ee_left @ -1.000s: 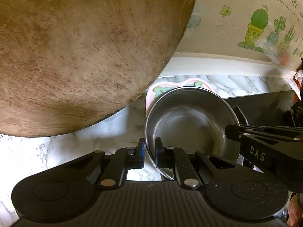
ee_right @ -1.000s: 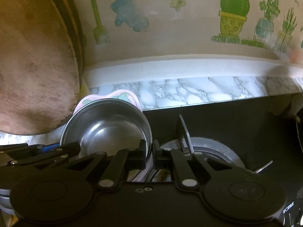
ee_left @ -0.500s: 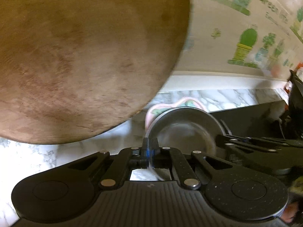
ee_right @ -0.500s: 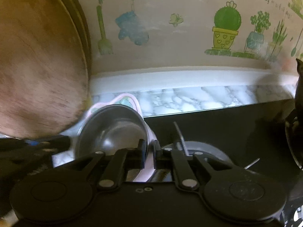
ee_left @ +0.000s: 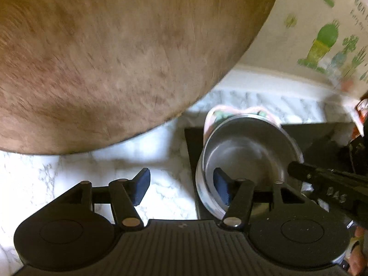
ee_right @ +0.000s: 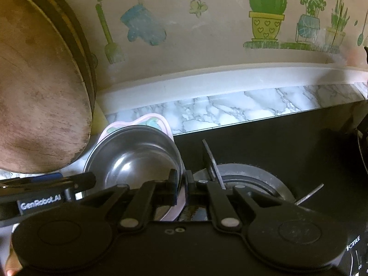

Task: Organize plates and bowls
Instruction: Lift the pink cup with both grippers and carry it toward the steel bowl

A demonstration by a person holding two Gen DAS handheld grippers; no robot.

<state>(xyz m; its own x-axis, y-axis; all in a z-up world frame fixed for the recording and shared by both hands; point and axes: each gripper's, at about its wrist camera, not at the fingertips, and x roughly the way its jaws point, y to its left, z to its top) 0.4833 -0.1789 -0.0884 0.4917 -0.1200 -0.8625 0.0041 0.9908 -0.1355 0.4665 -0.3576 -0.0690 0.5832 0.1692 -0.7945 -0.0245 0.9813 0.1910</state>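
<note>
- The left claw (ee_left: 181, 189) has just been opening: half a second ago its jaws were pinched on the near rim of the steel bowl (ee_left: 243, 151); now they stand apart, one blue pad inside the bowl and the other out over the marble desk (ee_left: 69, 174), neither pressing the rim. Released.
- The right claw (ee_right: 181, 187) is clenched on the bowl's right rim together with the edge of the pink plate (ee_right: 158, 120) beneath it.
- The bowl sits nested on the plate at the corner of the black stove top (ee_right: 264, 142), just beside the big wooden board (ee_right: 39, 87) that leans on the wall.
- My reading: the stack has been handed to one claw alone, so the left is free to fetch another dish, but a one-sided pinch could let the bowl tip or slide.
</note>
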